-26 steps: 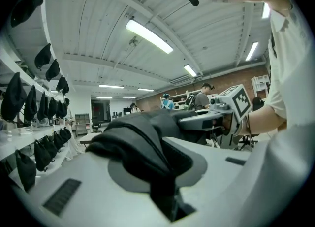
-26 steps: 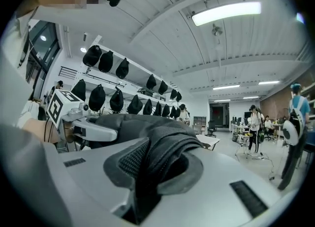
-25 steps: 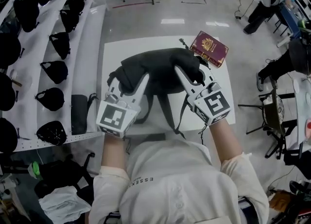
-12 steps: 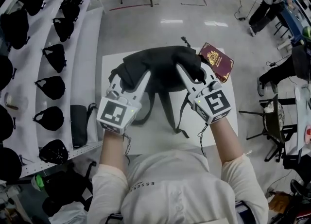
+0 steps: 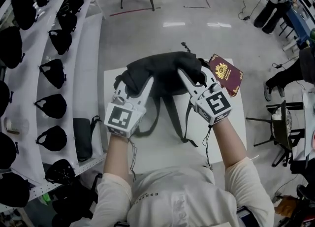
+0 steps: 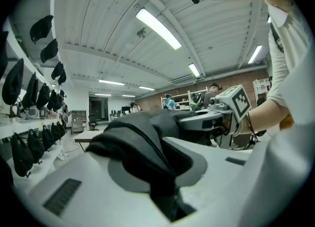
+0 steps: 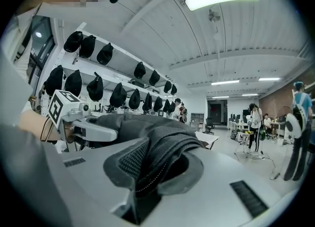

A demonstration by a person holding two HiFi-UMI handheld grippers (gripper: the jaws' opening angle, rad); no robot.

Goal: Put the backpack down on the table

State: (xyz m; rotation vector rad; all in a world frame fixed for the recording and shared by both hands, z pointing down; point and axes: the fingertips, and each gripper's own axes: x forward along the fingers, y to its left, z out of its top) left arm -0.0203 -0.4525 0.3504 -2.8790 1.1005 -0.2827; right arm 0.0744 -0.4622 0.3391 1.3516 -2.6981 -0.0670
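A black backpack (image 5: 165,71) hangs over the far half of the white table (image 5: 162,147), held up between both grippers. My left gripper (image 5: 137,84) is shut on a fold of its fabric (image 6: 140,140) at the left side. My right gripper (image 5: 196,79) is shut on a padded mesh part (image 7: 155,154) at the right side. Two straps (image 5: 170,117) trail from the bag toward me, down onto the tabletop. In the left gripper view the right gripper (image 6: 216,115) shows across the bag; in the right gripper view the left gripper (image 7: 88,128) shows likewise. I cannot see the bag's underside.
A maroon passport (image 5: 226,73) lies at the table's far right corner, close to the bag. White shelves (image 5: 88,58) with several black bags run along the left. A black bag (image 5: 82,137) sits by the table's left edge. A chair (image 5: 278,127) stands to the right.
Both grippers have carried the backpack forward, farther over the table, and a little lower. Both grips look the same as before.
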